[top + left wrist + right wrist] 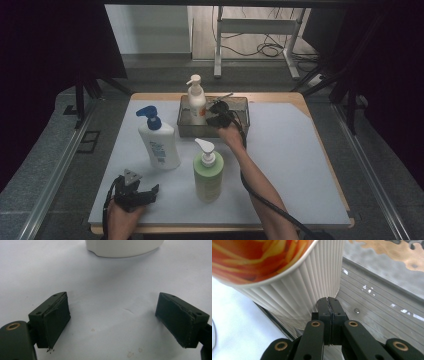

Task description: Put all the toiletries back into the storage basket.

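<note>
Working at the tray [240, 102] | our right gripper [329, 301]: jaws pressed together, empty, beside the ribbed bottle [312, 285] | our left gripper [112, 315]: jaws spread, over the table [112, 290].

From above, the light fell evenly on my pale counter [300, 165], while everything around it sank into near black, darkest at the upper corners. The bottles cast only soft, short shadows. That picture was slightly grainy but sharp enough. Over my left fingers [55, 317] the sheet looked washed out and bluish, with the white bottle base [123, 248] at the top edge blurred. By my right fingers [331, 312] the ribbed white bottle [307, 285] was sharp, its orange label smeared out of focus, and small glints dotted the grey tray [377, 305].
</note>
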The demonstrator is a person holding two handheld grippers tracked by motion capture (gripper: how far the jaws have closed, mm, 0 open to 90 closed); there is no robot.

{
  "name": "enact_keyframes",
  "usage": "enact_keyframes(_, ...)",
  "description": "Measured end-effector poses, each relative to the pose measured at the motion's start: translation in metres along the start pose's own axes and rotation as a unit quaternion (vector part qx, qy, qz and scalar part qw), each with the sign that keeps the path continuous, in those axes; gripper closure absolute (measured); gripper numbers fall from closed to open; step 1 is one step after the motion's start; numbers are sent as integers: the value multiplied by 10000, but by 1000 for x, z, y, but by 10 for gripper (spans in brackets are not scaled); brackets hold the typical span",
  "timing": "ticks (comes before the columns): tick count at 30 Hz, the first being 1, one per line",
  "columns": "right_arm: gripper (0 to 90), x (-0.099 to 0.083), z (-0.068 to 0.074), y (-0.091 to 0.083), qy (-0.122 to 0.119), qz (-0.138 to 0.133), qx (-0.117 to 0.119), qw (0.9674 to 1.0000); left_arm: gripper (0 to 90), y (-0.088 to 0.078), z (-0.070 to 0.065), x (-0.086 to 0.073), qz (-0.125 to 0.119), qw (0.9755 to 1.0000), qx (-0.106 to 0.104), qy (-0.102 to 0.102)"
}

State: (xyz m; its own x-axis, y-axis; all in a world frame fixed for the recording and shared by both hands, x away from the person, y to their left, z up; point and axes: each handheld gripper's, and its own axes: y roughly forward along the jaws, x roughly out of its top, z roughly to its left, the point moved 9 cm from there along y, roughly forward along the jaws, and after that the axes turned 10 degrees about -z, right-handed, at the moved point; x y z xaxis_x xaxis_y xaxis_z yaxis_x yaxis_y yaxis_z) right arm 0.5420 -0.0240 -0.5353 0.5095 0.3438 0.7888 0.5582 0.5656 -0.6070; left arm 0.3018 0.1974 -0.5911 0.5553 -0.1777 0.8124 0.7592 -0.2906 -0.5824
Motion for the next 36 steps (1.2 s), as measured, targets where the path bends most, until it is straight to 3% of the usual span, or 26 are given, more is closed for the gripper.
enact_keyframes(19,887,11,4,8,-47,61,-63,9999,117,0,0,0,1,10000,0,-1)
enact_keyframes(36,885,16,19,17,-89,126,31,9999,117,0,0,0,0,10000,-2,-4)
